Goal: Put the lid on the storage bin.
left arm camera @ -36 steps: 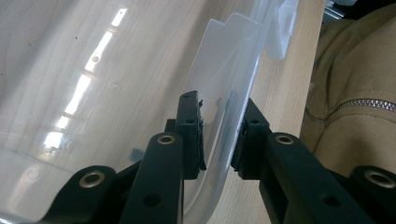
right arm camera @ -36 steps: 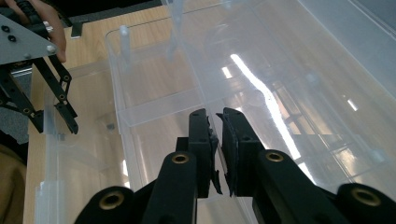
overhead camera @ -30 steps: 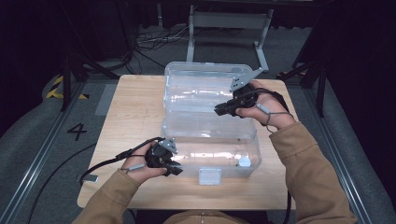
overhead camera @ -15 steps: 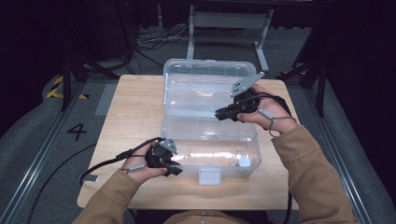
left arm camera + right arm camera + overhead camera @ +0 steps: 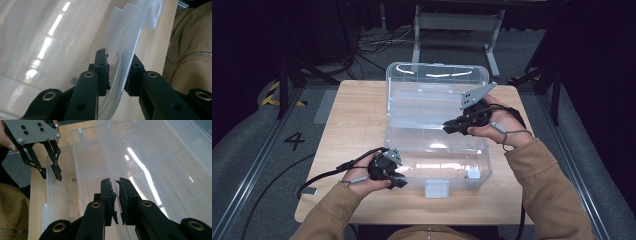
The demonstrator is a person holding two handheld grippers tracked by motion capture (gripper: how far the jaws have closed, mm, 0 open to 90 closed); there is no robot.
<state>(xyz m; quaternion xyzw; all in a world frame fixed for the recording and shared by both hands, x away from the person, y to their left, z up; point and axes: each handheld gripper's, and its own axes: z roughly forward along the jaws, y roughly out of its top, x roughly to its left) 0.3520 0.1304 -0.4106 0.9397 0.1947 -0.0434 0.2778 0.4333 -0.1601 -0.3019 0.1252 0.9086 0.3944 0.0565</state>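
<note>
My left gripper (image 5: 117,75) pinches the near front wall of the clear rectangular plastic storage box (image 5: 437,150), open on the light wooden table (image 5: 352,115), while my right gripper (image 5: 117,201) clamps its middle wall.

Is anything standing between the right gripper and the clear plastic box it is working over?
Nothing visible. The right gripper hangs over the open clear plastic box, jaws nearly together and empty. The left gripper straddles the box's near wall.
</note>
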